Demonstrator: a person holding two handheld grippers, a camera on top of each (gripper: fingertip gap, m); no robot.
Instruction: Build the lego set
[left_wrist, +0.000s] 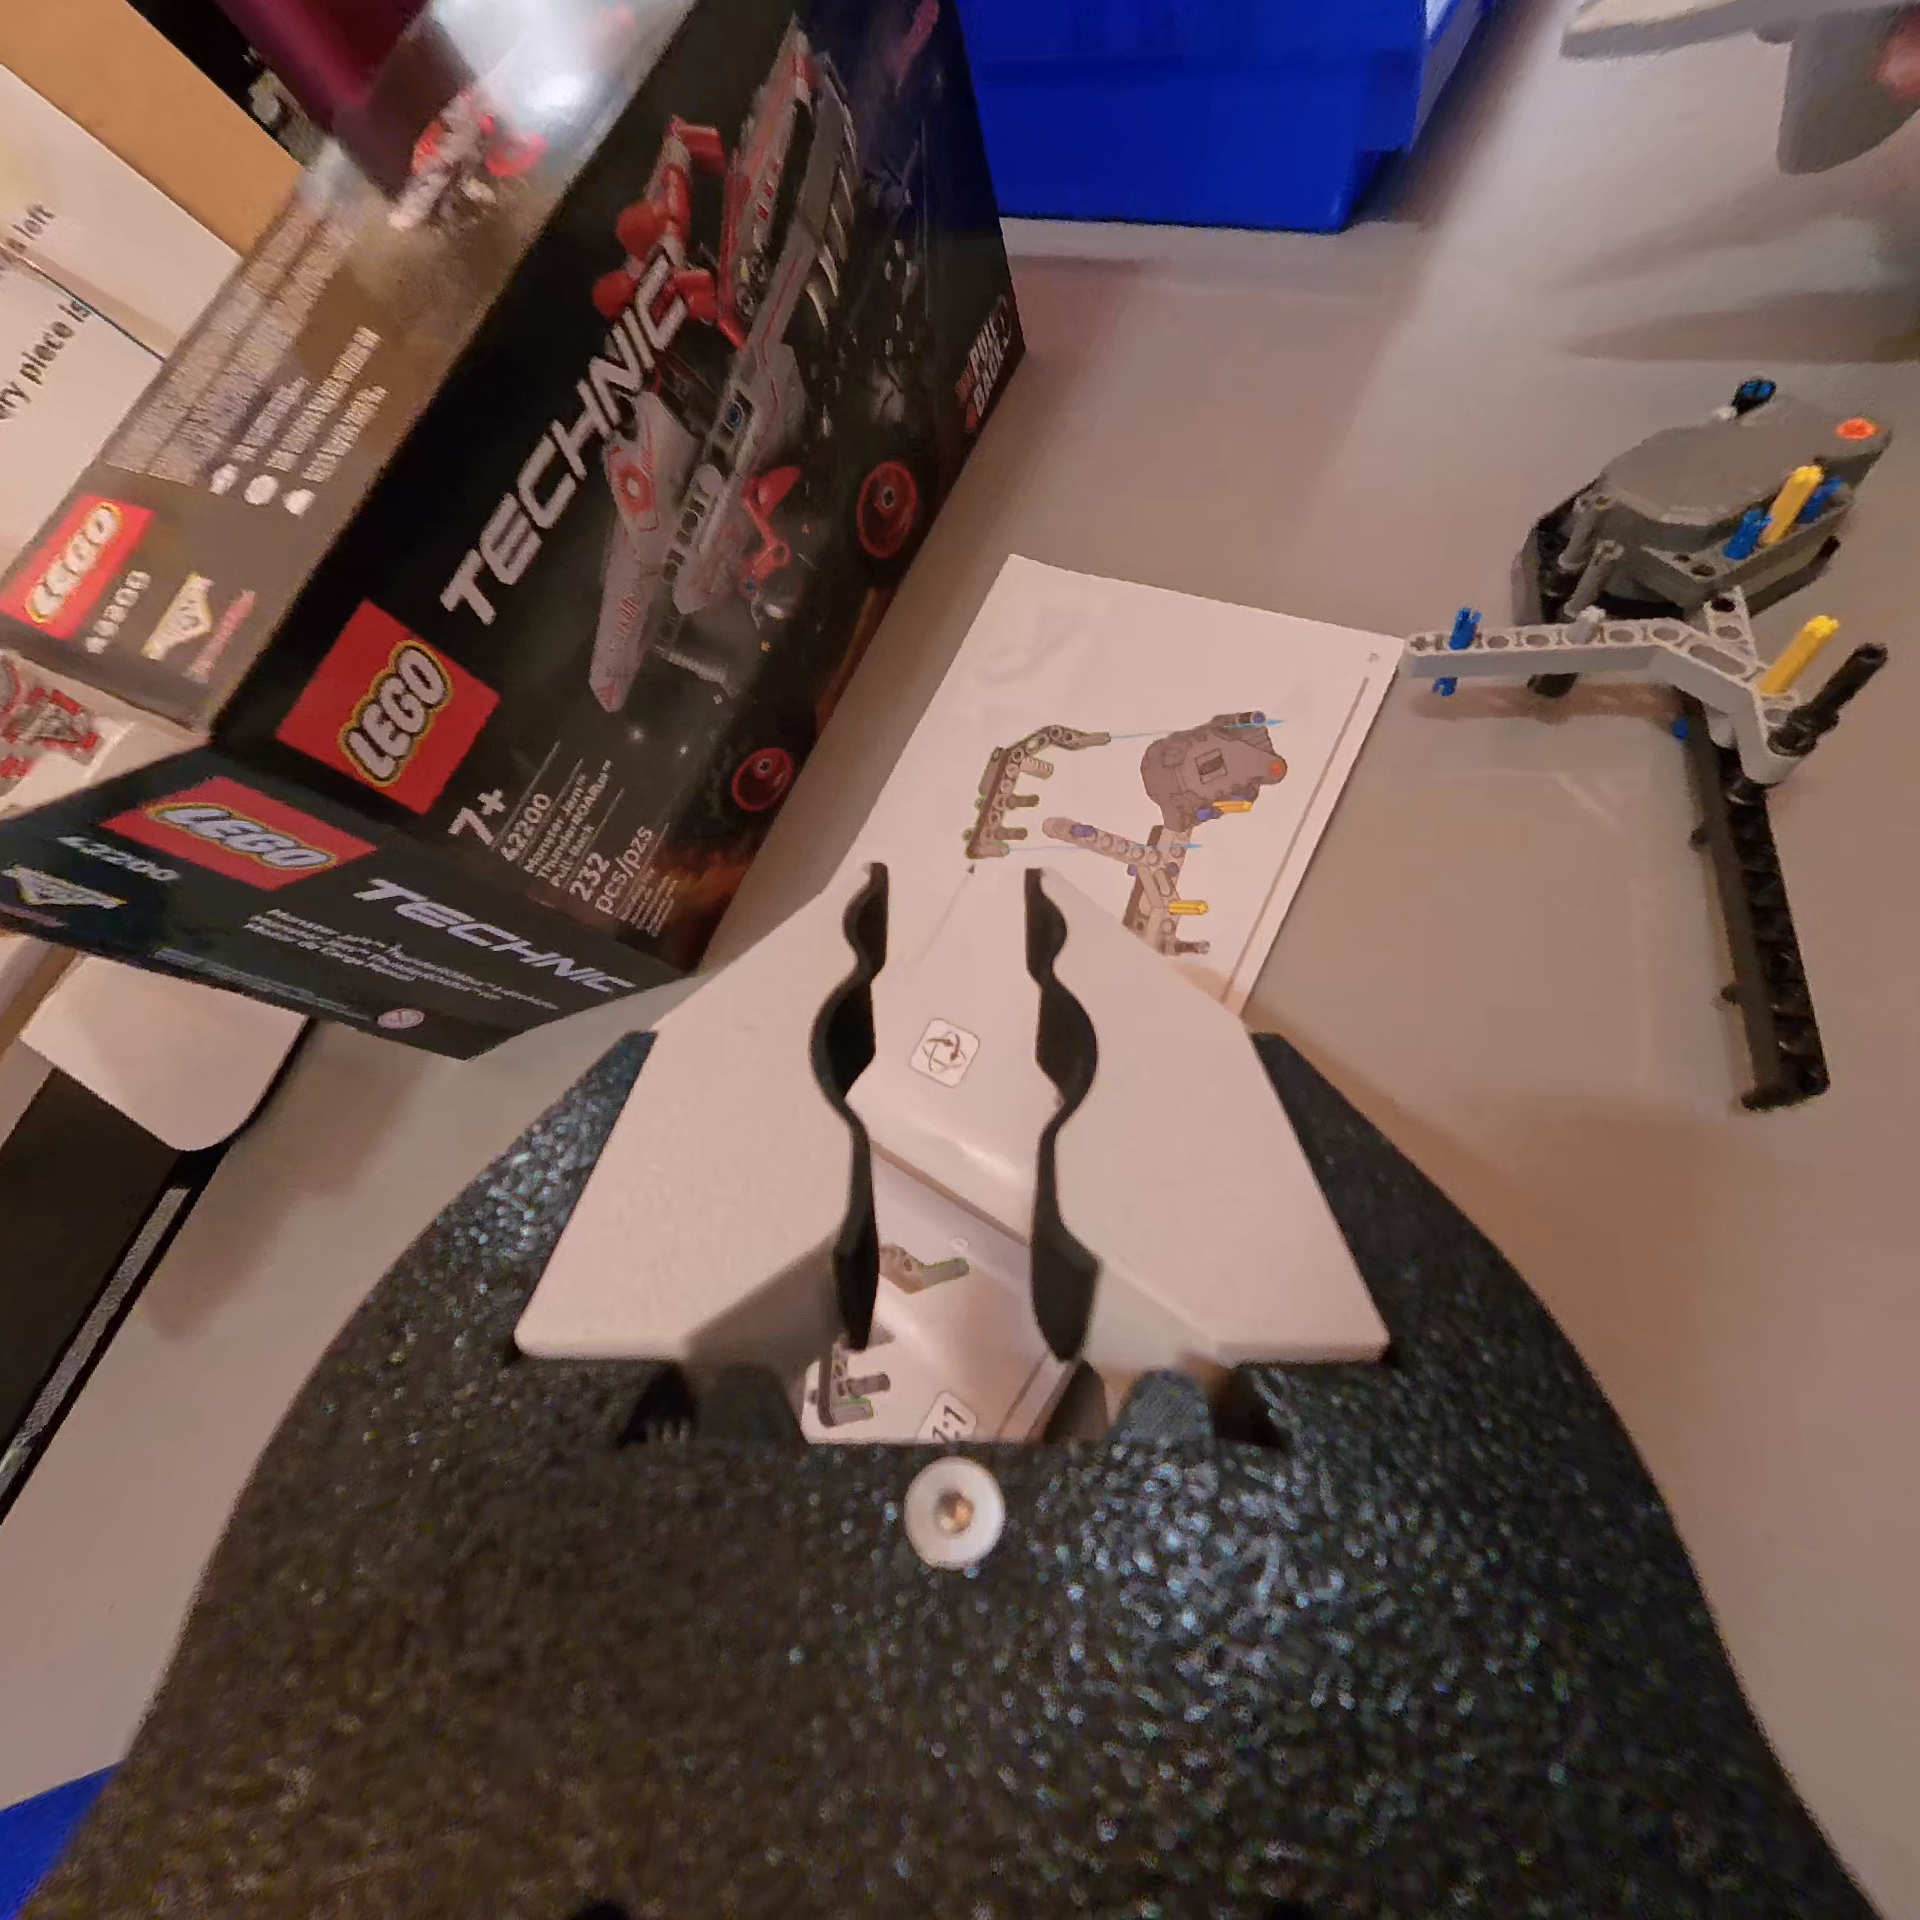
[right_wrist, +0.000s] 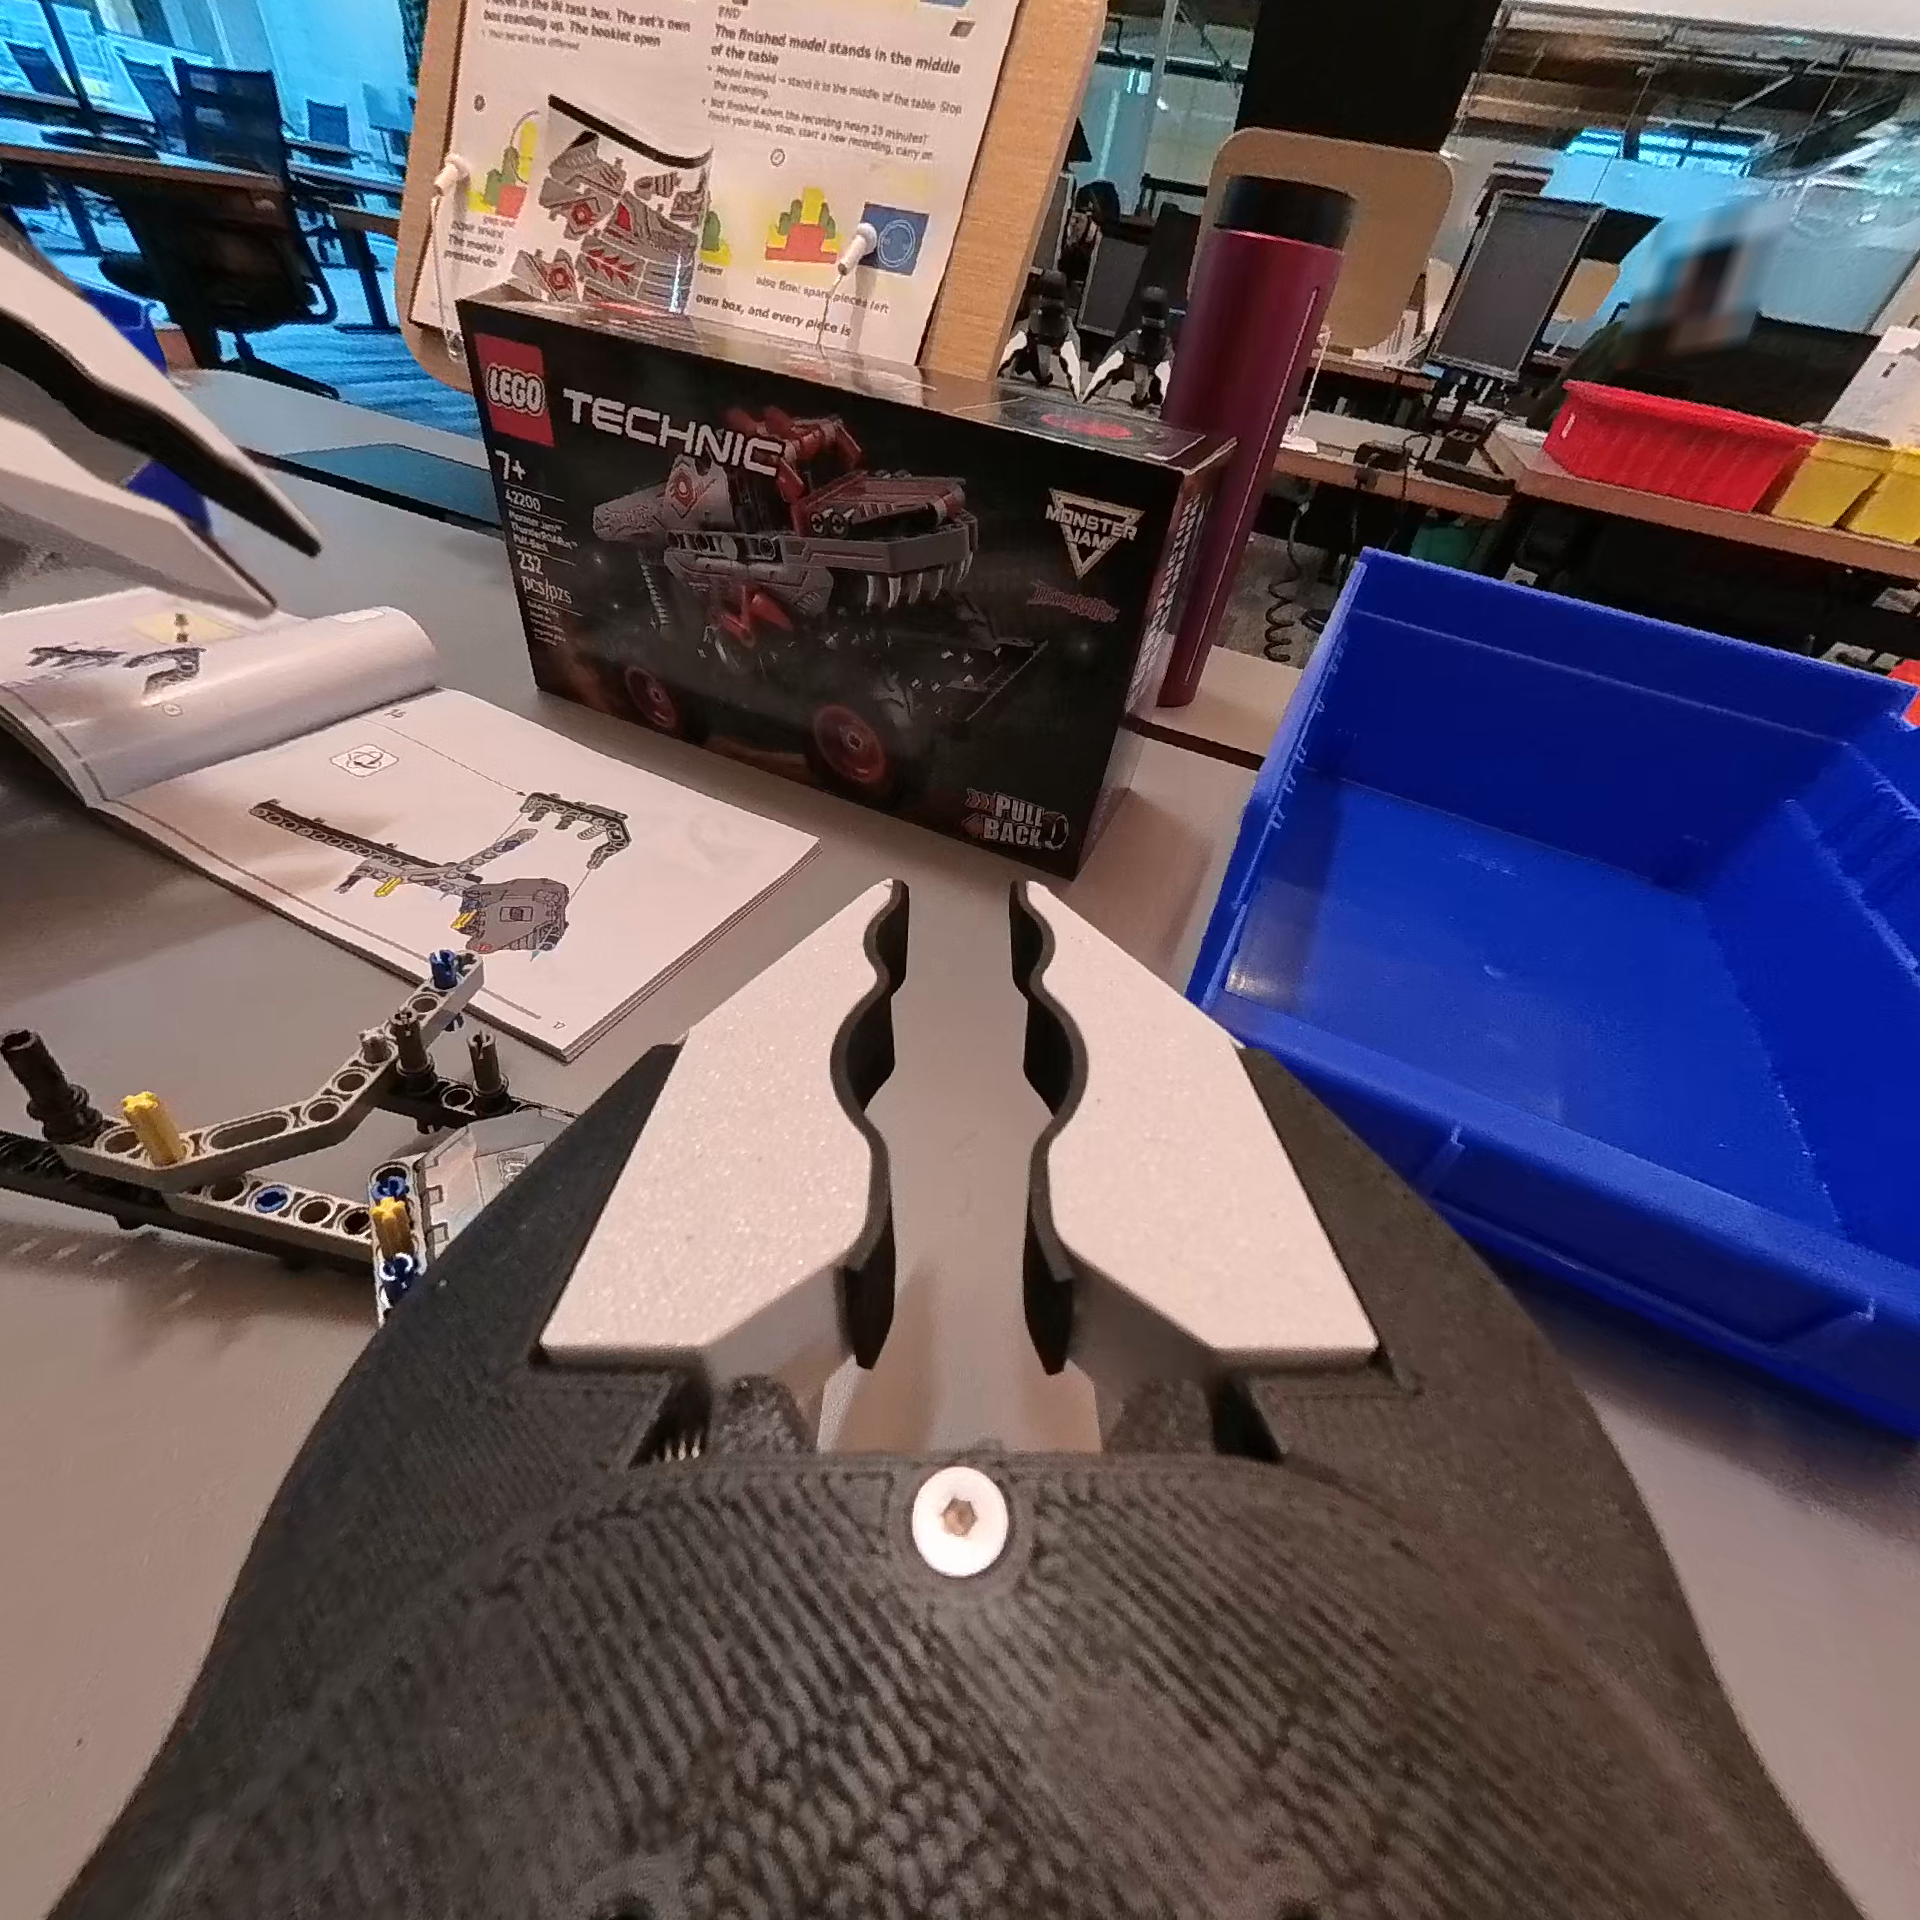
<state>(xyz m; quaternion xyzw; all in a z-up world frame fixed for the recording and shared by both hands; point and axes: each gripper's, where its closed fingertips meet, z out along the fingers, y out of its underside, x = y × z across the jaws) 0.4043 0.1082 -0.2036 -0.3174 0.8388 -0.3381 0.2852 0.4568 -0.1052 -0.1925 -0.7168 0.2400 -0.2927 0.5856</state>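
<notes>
Grey table (right_wrist: 156, 1507) is carrying the half-built model (left_wrist: 1704, 582) beside the open booklet (right_wrist: 436, 831). Both tongs, left (left_wrist: 956, 883) and right (right_wrist: 956, 894), are hovering empty, gaps narrow. Probably checking the step; next move needs the next piece found.

Glossy printed cardboard on the set box (right_wrist: 831, 623), matt paper in the booklet (right_wrist: 436, 852), smooth shiny plastic for the blue bin (right_wrist: 1558, 935), rough grainy black gripper body.
</notes>
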